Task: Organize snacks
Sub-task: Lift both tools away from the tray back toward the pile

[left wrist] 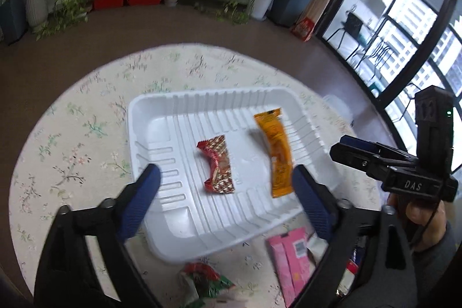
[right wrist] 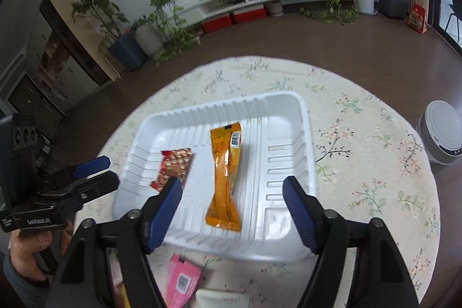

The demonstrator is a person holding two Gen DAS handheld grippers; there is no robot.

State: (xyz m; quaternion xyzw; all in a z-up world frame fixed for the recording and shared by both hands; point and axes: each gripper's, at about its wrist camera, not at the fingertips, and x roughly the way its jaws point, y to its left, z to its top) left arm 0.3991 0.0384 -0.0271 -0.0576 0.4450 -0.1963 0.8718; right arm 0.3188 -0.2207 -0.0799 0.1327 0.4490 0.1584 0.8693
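A white ribbed plastic tray point(left wrist: 161, 117) point(right wrist: 288, 117) sits on a round floral-cloth table. In it lie a red snack packet point(left wrist: 218, 165) point(right wrist: 173, 166) and a long orange snack packet point(left wrist: 275, 155) point(right wrist: 226, 178). My left gripper point(left wrist: 226, 178) is open and empty above the tray's near side. My right gripper point(right wrist: 232, 189) is open and empty, with the orange packet between its fingers from this view. Each gripper shows at the edge of the other's view point(left wrist: 384, 160) point(right wrist: 86, 178). A pink packet point(left wrist: 291, 259) point(right wrist: 182, 279) and a red-green packet point(left wrist: 202, 279) lie on the cloth in front of the tray.
A white packet point(right wrist: 222, 300) lies at the near edge. A white-lidded round container point(right wrist: 441, 134) stands beside the table on the right. Beyond the table are brown floor, potted plants, a white TV cabinet and glass doors.
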